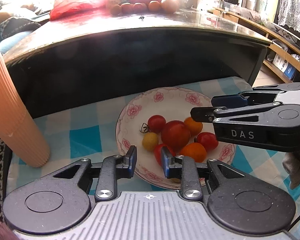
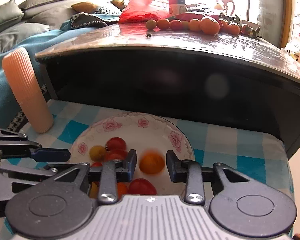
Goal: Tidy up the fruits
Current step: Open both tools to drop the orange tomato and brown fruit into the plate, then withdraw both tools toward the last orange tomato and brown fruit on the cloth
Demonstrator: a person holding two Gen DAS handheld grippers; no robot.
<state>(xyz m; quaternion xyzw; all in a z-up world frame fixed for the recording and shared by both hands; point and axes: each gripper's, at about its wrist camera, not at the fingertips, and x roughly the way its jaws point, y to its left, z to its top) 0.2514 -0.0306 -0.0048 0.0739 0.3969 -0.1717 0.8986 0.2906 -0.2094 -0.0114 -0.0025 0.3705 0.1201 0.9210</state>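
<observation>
A white plate with pink flowers (image 1: 130, 110) (image 2: 130, 124) lies on a blue checked cloth and holds several small tomatoes: a large red one (image 1: 175, 134), a yellow one (image 1: 150, 141) and an orange one (image 1: 194, 152). My left gripper (image 1: 149, 160) hovers over the plate's near rim, its jaws apart with nothing between them. My right gripper (image 2: 151, 165) (image 1: 208, 108) is over the plate from the right. A blurred orange tomato (image 2: 152, 164) shows between its fingers with a gap on each side. The left gripper (image 2: 66, 161) appears at the left in the right wrist view.
A dark table (image 1: 130, 36) rises just behind the plate. A row of orange and red fruits (image 1: 142, 7) (image 2: 190, 25) and a red plastic bag (image 1: 74, 8) sit on it. A ribbed peach cup (image 1: 12, 110) (image 2: 28, 88) stands left of the plate. A gloved hand (image 1: 294, 168) is at the right.
</observation>
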